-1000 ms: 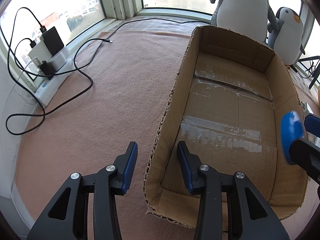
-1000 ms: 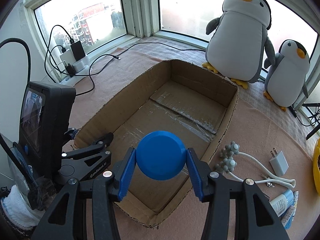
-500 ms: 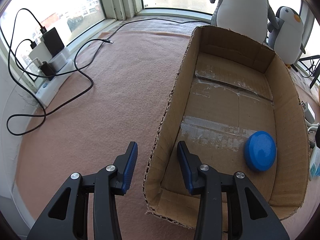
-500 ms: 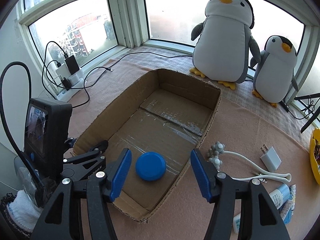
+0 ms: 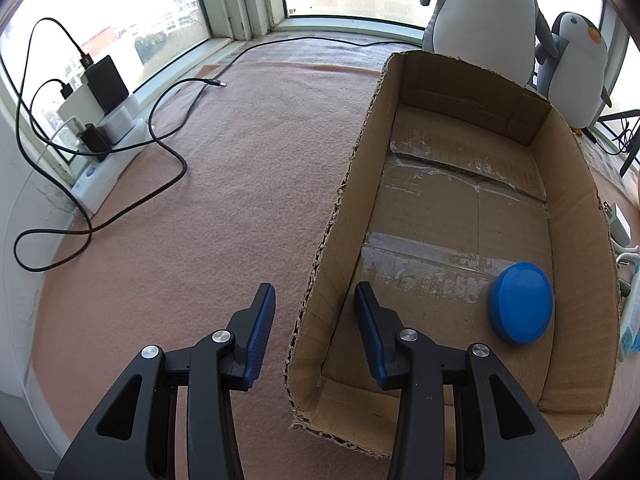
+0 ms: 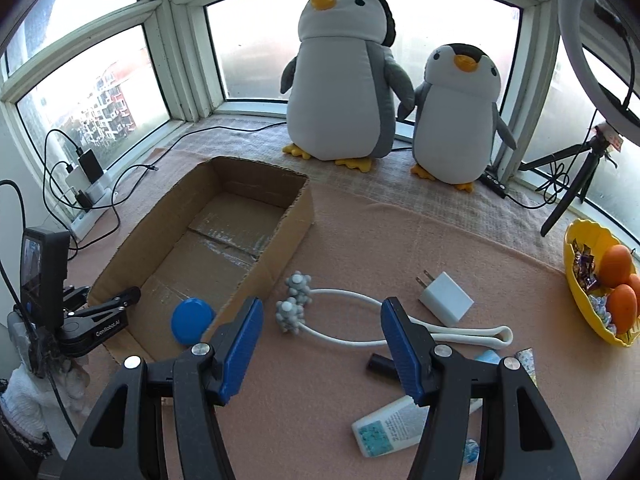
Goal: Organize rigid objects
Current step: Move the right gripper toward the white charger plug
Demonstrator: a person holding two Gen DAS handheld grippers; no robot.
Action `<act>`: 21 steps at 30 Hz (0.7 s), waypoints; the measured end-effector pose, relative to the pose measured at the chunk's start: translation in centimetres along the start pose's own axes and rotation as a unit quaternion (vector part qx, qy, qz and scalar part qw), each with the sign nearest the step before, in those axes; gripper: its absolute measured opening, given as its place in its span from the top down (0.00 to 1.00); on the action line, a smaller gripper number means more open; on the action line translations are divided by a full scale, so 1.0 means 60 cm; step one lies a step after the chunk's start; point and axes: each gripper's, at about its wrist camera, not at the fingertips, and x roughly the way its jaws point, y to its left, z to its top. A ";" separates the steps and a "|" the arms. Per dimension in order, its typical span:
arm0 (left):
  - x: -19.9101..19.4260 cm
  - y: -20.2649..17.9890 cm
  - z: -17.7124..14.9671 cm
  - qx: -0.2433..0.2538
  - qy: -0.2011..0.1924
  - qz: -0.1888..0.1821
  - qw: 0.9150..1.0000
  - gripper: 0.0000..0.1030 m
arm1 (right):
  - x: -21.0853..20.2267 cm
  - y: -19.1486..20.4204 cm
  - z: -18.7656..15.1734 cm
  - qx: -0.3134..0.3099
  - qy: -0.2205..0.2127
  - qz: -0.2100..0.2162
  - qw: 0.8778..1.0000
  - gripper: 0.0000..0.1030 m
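Your left gripper (image 5: 315,322) straddled the near left wall of the open brown cardboard box (image 5: 352,184), jaws at their narrowest, one finger on each side; whether the pads pinched the wall I cannot tell; your right gripper (image 6: 322,342) stood apart and empty above the white looped massager with grey studded balls (image 6: 296,304); the round blue plastic lid (image 5: 522,308) lay inside the box, against its right wall.

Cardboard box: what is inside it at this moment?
The cardboard box holds one blue round lid, lying on the taped floor by its near right corner. In the right wrist view, the near wall and the right hand-held gripper cover that corner's floor.
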 end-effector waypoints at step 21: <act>0.002 -0.001 0.000 0.000 0.004 0.002 1.000 0.61 | 0.085 -0.197 -0.022 -0.029 0.070 -0.027 0.997 0.44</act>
